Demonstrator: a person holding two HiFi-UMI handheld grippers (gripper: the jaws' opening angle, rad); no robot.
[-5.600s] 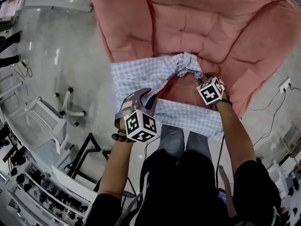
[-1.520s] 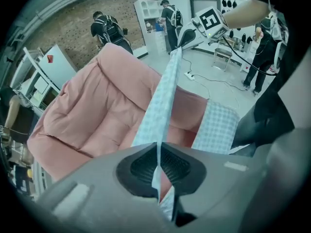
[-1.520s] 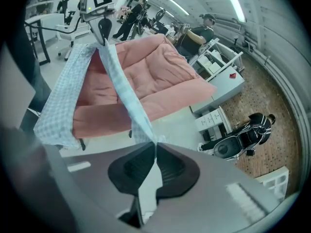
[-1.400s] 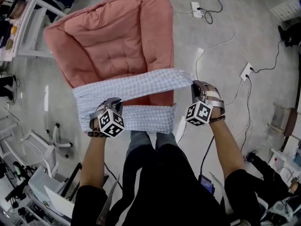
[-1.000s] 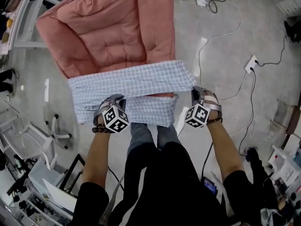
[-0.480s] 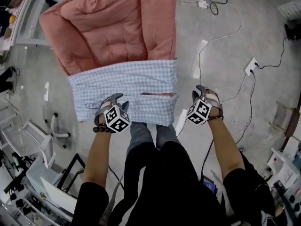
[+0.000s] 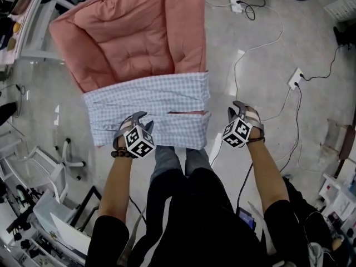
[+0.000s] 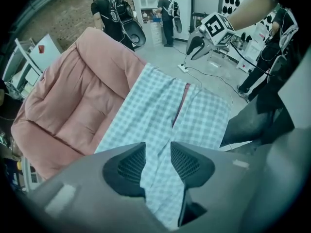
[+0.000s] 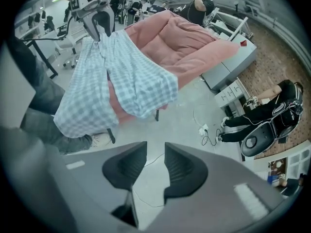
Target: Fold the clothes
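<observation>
The checked garment [image 7: 150, 107] lies folded across the pink cushion's [image 7: 133, 32] front edge. The left gripper's [image 8: 158, 160] jaws have just opened, with cloth loose between them. The right gripper [image 9: 155, 163], also just opened, hangs empty over the floor [image 9: 187, 118].

Thin checked cloth garment [image 7: 150, 99] drapes a matt, quilted fabric cushion [image 7: 133, 32].
</observation>
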